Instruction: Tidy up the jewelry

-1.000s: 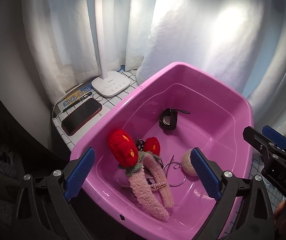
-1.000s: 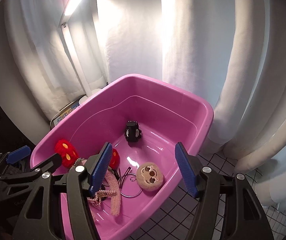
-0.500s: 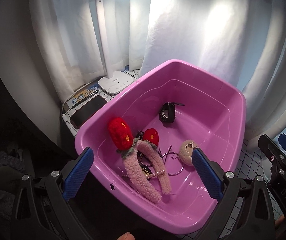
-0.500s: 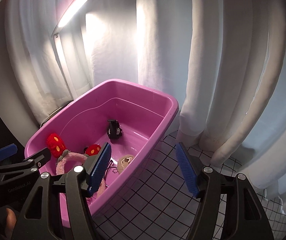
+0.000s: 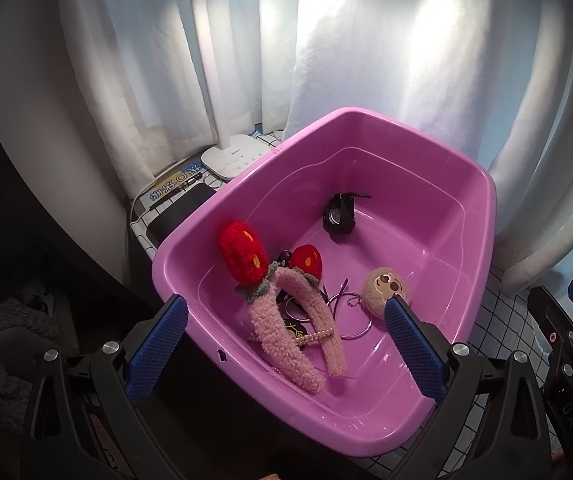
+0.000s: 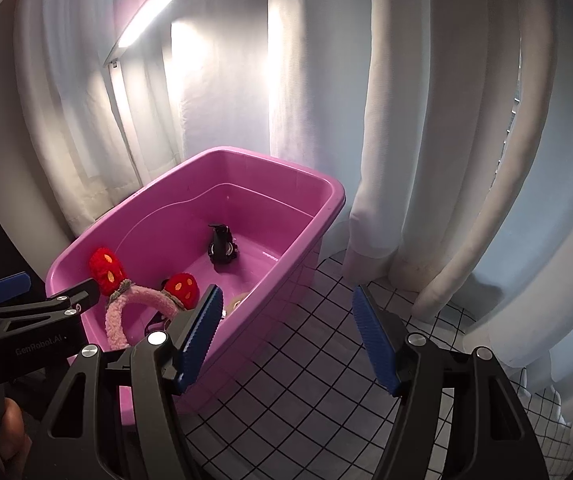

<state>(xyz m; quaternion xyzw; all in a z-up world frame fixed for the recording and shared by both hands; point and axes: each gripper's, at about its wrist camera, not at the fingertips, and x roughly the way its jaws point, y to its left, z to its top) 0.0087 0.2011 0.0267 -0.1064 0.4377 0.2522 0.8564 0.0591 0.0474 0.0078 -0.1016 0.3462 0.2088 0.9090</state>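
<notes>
Centre frame in the left wrist view sits a pink plastic tub [image 5: 474, 248] on a white table w/ black grid lines [image 5: 502, 320]. Inside the tub, lower left of its floor, lies a fuzzy pink headband [image 5: 286, 320] w/ two red strawberry-like pompoms; the bigger pompom leans against the tub's left wall. Tangled under the headband: a short pearl strand [image 5: 318, 336] and a thin metal hoop [image 5: 350, 320], touching each other. Just right of the hoop, a round beige plush charm w/ a cartoon face [image 5: 386, 290], partly behind the right blue pad. Farther back, well apart from that pile, a black watch [image 5: 340, 218] stands on its edge near the tub's far wall.

Left gripper [image 5: 282, 352] hovers above the tub's near rim, blue pads spread wide, grasping nothing. Right gripper [image 6: 286, 336] also gapes wide and empty; in the right wrist view its left pad overlaps the tub's near right corner and its right pad is over bare grid table [image 6: 306, 380], lower centre of frame. The left tool's black body shows at the left edge of that view.

Upper left in both views: a lit white desk lamp [image 5: 232, 156], base on the table just beside the tub's far left corner. Near the base, left of the tub, a dark phone [image 5: 178, 216] and a blue-printed card. White curtains [image 6: 426, 120] fill the background.
</notes>
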